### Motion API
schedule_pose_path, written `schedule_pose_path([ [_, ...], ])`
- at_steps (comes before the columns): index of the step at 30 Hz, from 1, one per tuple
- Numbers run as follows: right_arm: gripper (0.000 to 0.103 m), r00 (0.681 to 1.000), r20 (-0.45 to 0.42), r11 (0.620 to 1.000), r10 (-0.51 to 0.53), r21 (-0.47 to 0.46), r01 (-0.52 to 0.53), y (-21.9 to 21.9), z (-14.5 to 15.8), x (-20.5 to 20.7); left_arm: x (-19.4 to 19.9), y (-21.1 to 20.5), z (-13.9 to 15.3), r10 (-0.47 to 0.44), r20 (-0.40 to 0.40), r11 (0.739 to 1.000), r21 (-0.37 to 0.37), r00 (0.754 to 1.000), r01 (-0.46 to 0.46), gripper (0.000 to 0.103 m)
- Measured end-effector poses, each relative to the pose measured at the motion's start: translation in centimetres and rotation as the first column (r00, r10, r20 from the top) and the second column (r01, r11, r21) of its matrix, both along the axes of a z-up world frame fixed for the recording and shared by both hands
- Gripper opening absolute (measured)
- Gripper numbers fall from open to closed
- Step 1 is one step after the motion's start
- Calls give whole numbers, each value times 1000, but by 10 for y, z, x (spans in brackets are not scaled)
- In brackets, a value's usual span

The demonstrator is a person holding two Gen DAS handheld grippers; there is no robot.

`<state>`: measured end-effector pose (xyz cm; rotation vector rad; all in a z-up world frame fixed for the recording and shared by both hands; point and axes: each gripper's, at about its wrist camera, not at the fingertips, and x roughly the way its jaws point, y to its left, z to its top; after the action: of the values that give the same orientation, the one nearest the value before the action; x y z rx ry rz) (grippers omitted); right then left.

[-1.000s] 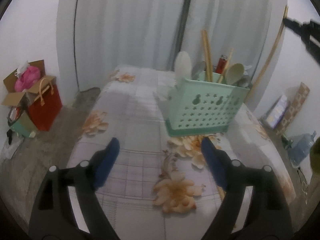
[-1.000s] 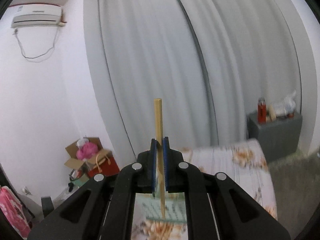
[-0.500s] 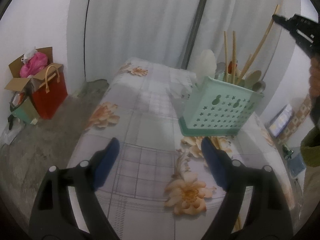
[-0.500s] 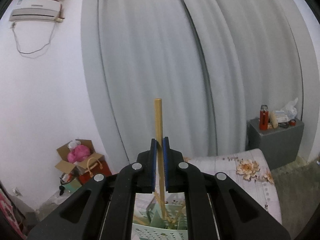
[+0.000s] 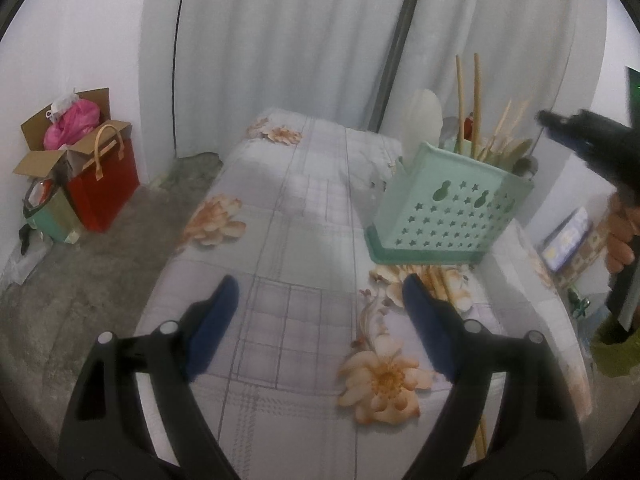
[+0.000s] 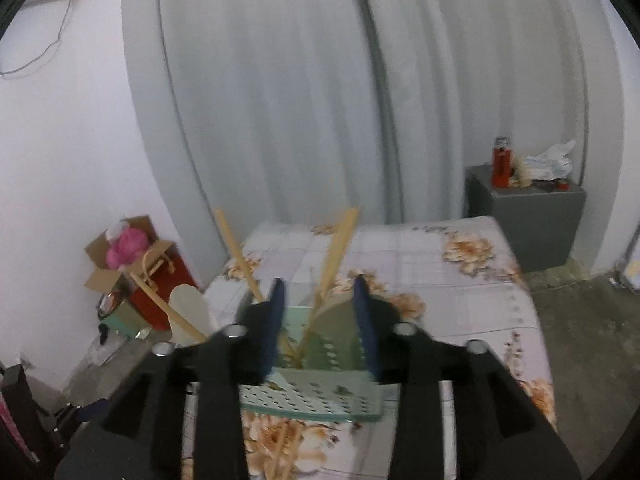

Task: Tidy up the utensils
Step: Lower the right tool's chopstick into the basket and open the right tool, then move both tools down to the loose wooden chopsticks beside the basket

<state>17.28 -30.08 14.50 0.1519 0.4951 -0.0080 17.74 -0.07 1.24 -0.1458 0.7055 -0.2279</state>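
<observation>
Left gripper (image 5: 316,296): jaws spread wide, nothing between them, poised above the near end of the floral bedsheet (image 5: 304,208). Same view: mint utensil basket (image 5: 452,204) stands on the sheet at the far right, already holding two tall chopsticks (image 5: 476,96), a pale spatula (image 5: 420,124) and several wooden pieces, exact count not legible. Loose sticks (image 5: 436,280) lie on the sheet just in front of the basket base, and one more (image 5: 480,436) pokes out at the near right edge beside the jaw; judged as still to be collected. Right gripper (image 5: 560,128) shows blurred at the far right, level with the basket rim. Right wrist view: right gripper (image 6: 320,320) jaws have just been opening; the chopstick (image 6: 336,256) now leans free in the basket between them, pads clear of it. Another stick (image 6: 280,452) lies on the sheet near the basket. Judgement: latest chopstick deposited; task well on, with the loose sticks outstanding.
</observation>
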Motion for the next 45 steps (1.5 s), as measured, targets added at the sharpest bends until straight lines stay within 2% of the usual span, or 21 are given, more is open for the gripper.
schedule_pose_path([
  [4, 39, 999, 26, 999, -27, 20, 27, -13, 2, -43, 0, -6, -4, -12, -16, 1000, 10, 1000, 12, 79],
  [7, 40, 1000, 4, 999, -30, 40, 30, -16, -8, -68, -1, -15, -8, -34, -26, 999, 24, 999, 35, 79],
  [11, 40, 993, -117, 996, -21, 79, 30, -15, -50, -91, -3, -35, -17, -95, -60, 994, 43, 994, 97, 79],
  [13, 40, 978, -209, 995, -24, 87, 43, -12, -82, -100, -6, -50, -23, -143, -73, 988, 56, 987, 147, 79],
  [15, 40, 964, -264, 993, -17, 109, 48, -10, -104, -106, -9, -67, -30, -200, -90, 976, 66, 976, 207, 79],
  [18, 40, 943, -332, 988, -16, 138, 65, -9, -133, -116, -12, -89, -40, -264, -124, 958, 84, 957, 275, 67],
  [20, 40, 934, -357, 986, -9, 152, 68, -8, -144, -121, -12, -100, -47, -293, -145, 948, 85, 945, 307, 55],
  [21, 40, 932, -363, 985, -4, 159, 66, -8, -148, -122, -11, -105, -51, -301, -156, 944, 88, 941, 317, 52],
  [23, 40, 931, -364, 985, 3, 161, 59, -8, -150, -125, -7, -115, -57, -314, -176, 938, 96, 933, 333, 43],
  [31, 40, 937, -349, 986, 23, 163, 36, -6, -149, -128, -2, -140, -68, -328, -211, 928, 111, 921, 356, 30],
  [36, 40, 937, -348, 985, 25, 166, 36, -5, -149, -129, -3, -147, -69, -322, -196, 923, 152, 926, 353, 22],
  [40, 41, 937, -349, 986, 27, 164, 33, -5, -149, -130, -1, -145, -70, -306, -189, 925, 172, 933, 338, 7],
  [45, 40, 932, -358, 986, 55, 165, 5, 2, -152, -126, -2, -125, -68, -275, -197, 935, 172, 941, 310, 5],
])
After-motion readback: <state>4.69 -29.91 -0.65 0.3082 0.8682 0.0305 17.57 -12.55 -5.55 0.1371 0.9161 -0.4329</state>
